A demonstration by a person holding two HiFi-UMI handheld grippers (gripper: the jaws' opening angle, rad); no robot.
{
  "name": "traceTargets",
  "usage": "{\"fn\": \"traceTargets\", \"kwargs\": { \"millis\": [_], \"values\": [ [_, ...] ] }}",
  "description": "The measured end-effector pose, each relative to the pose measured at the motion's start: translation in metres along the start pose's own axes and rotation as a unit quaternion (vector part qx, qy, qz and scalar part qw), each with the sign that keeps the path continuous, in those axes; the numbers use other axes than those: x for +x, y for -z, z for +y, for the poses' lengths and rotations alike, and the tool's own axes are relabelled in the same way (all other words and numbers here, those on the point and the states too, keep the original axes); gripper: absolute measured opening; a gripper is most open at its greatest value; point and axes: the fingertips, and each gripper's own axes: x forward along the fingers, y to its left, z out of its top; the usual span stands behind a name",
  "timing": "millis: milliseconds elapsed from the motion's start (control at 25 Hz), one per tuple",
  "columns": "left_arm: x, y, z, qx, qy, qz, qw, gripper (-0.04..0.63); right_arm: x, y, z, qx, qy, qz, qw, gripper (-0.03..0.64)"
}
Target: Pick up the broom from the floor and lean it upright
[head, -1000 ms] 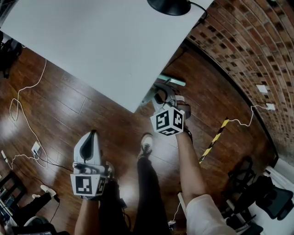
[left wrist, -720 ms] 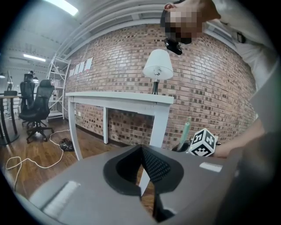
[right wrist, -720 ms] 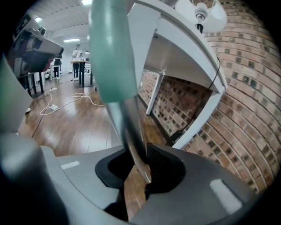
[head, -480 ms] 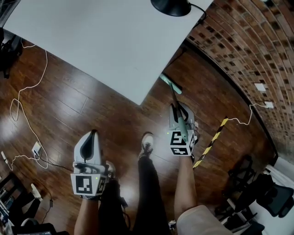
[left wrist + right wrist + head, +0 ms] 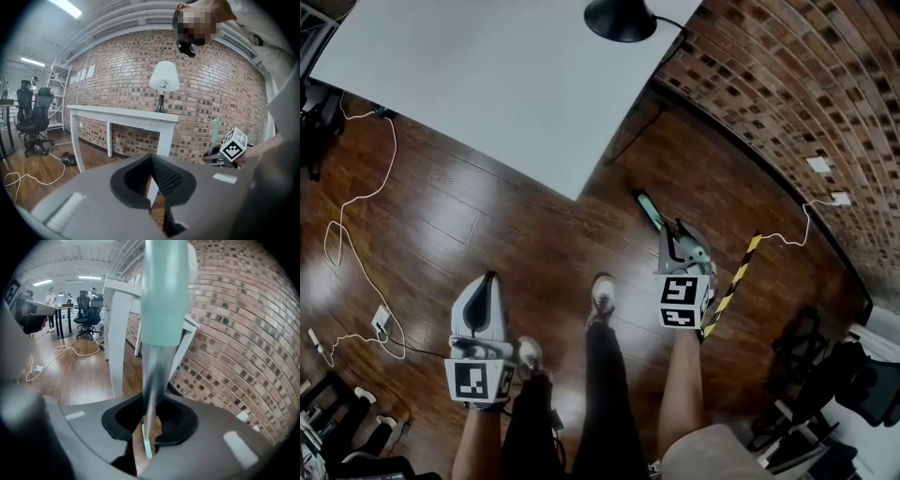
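**Broom comes upright.** In the past second the right gripper (image 5: 682, 246) has swung away from the corner of the white table (image 5: 516, 84) toward the brick wall (image 5: 787, 103), rolling as it went. The broom (image 5: 650, 209) it clamps now stands nearly upright. On this evidence the pick-up looks done and only the leaning remains, with the wall ahead of the gripper the likely rest.

The shaft is pinched between the jaws. A pale teal grip rises above the gripper, and a thin grey metal shaft drops below it to a small teal head over the wood floor (image 5: 487, 225). Whether the head touches the boards cannot be told.

A yellow-and-black striped bar (image 5: 733, 279) shows just to the gripper's right. Well to its left, the left gripper (image 5: 490, 279) hangs idle, jaws together on nothing.
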Motion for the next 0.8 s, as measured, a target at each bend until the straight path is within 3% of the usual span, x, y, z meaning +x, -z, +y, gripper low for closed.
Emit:
{"fn": "traceTargets", "kwargs": {
  "millis": [160,400,800],
  "values": [
    [0.002,0.008,-0.001,0.003,-0.005,0.012,0.9999,0.002,0.056,-0.023,0.022,-0.053,-0.041,-0.004,0.998,0.094],
    [0.009,0.017,0.006,0.001,-0.015,0.015,0.9998,0.002,0.111,-0.046,0.055,-0.085,-0.081,-0.017,0.993,0.091],
    [0.016,0.027,-0.001,0.004,-0.014,0.031,0.9994,0.002,0.145,-0.074,0.046,-0.087,-0.091,-0.034,0.991,0.091]
  ]
}}
